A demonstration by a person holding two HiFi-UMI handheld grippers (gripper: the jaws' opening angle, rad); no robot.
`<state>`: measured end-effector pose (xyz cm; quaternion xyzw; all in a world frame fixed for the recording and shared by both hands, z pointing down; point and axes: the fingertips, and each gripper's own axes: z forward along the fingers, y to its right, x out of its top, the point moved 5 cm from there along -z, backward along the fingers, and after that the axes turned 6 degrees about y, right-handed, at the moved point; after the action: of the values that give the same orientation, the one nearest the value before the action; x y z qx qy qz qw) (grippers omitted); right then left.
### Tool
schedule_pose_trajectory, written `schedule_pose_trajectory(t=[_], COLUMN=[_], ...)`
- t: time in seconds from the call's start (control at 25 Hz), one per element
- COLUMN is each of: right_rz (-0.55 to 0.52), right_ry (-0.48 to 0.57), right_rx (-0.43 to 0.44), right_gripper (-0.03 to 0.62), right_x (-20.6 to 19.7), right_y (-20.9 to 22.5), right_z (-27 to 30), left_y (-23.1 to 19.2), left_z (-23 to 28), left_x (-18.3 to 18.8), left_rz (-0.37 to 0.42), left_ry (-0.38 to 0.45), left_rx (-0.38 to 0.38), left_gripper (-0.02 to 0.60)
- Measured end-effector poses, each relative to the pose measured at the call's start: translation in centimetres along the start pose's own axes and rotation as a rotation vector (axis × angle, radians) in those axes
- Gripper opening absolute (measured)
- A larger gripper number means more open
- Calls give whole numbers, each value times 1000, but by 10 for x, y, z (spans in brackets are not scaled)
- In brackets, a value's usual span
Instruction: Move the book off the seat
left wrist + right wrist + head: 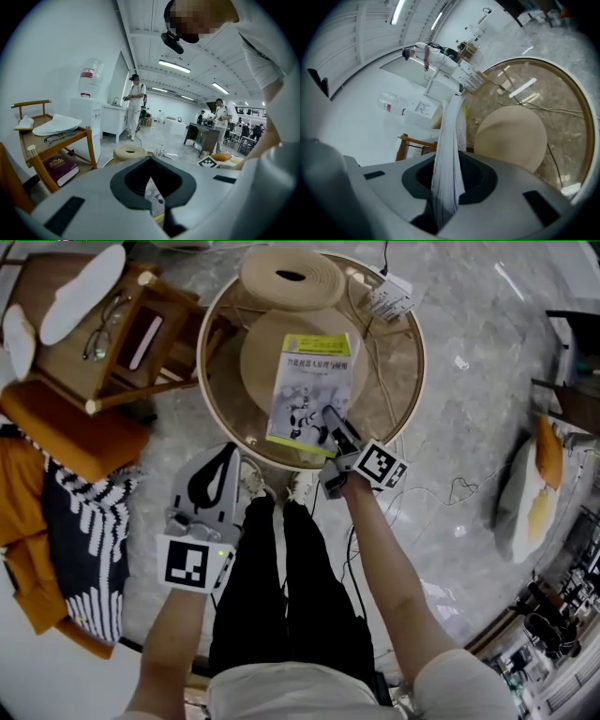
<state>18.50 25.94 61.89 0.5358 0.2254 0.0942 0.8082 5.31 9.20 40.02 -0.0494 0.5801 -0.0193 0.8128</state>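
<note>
My right tongs [330, 416] pinch the book [314, 381] by its near edge. My left tongs [223, 454] are pressed together, empty. Best move, I think: firm squeeze, slow lift off the seat [258, 362] beneath.

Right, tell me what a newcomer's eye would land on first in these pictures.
The book, white with a yellow-green top band, stands out at the centre of the head view, clamped at its near edge by the right gripper over the round beige seat. Next come the left gripper, hanging empty at lower left, and the wooden rack at upper left with glasses on it.
</note>
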Motion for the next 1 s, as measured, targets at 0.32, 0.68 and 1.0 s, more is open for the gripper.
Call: schedule_pose_trajectory(t=[0.32,0.68,1.0], right_rz=[65,57,-29], right_ry=[-82,-166,-299], right_rx=[-158,-197,-211], right_gripper=[83,101,260], right_x=[-19,-20,-24], right_y=[38,58,63], right_z=[-2,3,11], left_y=[3,3,9], left_z=[-1,-9,-14], left_x=[3,-2,-1], left_rz=[1,-10,-7], left_ry=[13,3,14], left_rx=[8,22,21], left_gripper=[15,15,15])
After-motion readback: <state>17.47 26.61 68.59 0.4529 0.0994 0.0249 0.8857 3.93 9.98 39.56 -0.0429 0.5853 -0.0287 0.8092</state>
